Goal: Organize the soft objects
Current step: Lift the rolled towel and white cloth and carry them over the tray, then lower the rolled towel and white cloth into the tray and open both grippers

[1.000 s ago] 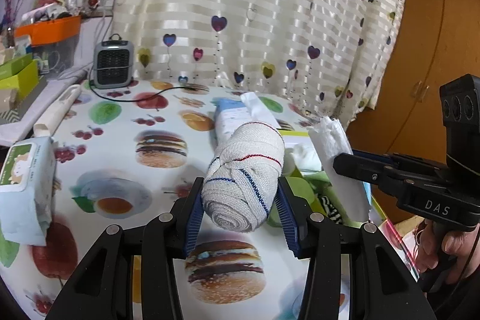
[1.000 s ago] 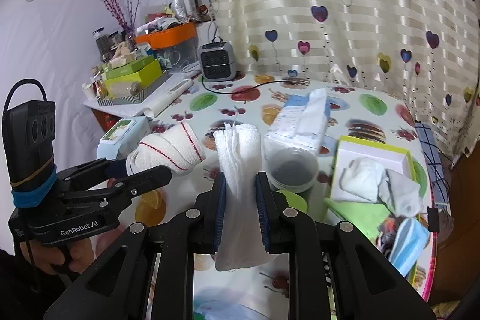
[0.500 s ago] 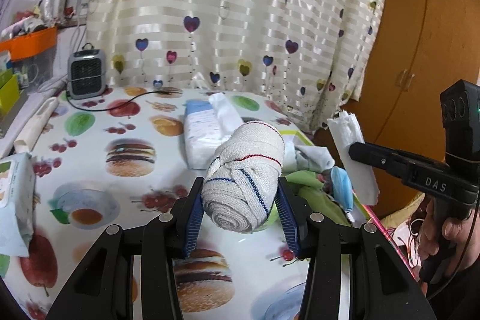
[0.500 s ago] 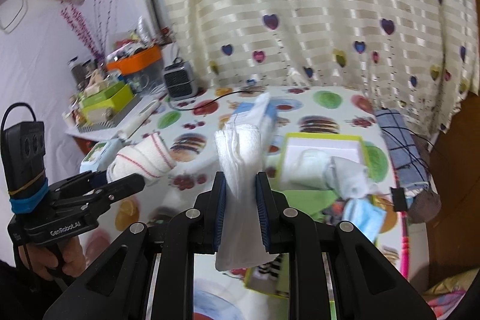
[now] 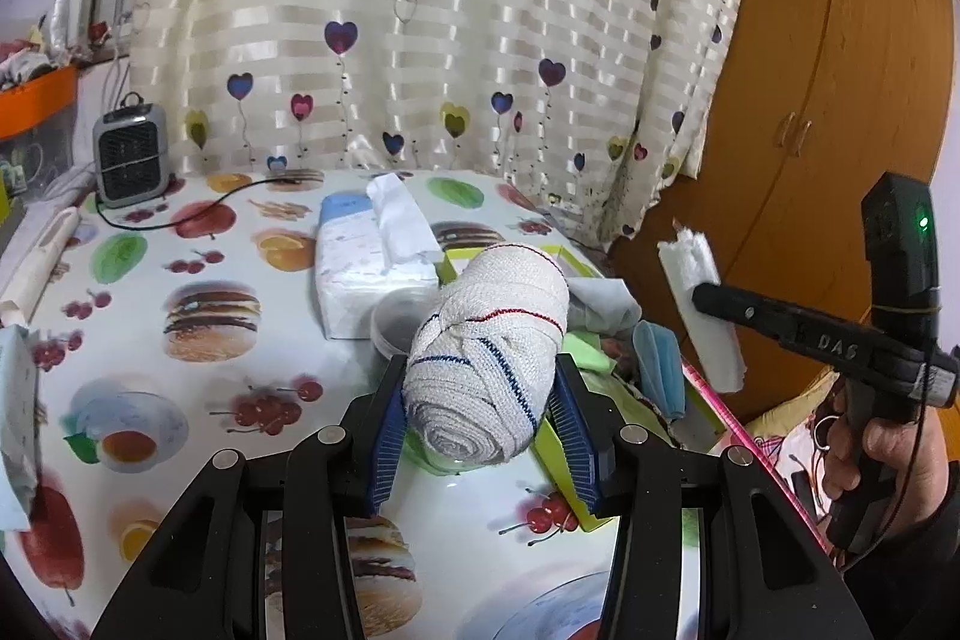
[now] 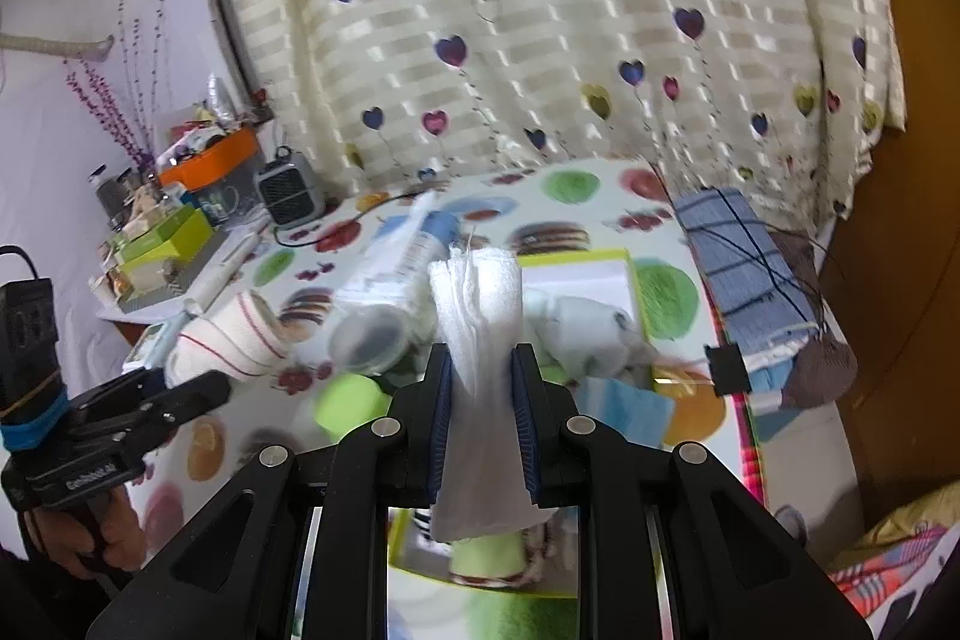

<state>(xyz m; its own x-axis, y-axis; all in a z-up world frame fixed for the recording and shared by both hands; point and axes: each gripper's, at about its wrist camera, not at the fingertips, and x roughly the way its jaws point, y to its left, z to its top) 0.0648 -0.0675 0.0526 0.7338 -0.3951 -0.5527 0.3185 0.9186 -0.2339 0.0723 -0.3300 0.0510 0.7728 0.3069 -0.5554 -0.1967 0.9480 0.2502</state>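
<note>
My left gripper (image 5: 480, 412) is shut on a rolled white cloth with red and blue stripes (image 5: 486, 340), held above the table near the green-rimmed box. It also shows in the right wrist view (image 6: 234, 334). My right gripper (image 6: 480, 400) is shut on a folded white tissue wad (image 6: 480, 334), held above the box; it shows in the left wrist view (image 5: 702, 304) at the right, past the table edge. The green-rimmed box (image 6: 630, 259) holds white cloths (image 6: 588, 325), a blue face mask (image 5: 660, 370) and green items.
A tissue pack (image 5: 372, 268) and a clear round lid (image 5: 393, 325) lie mid-table on the fruit-and-burger tablecloth (image 5: 198, 244). A small grey heater (image 5: 129, 157) stands at the back left. A wet-wipe pack (image 5: 15, 400) lies left. A wooden wardrobe (image 5: 840, 100) is right.
Both grippers have swung right with their loads still held. The right gripper has moved over the green-rimmed box and toward the table's right edge; its view is motion-blurred.
</note>
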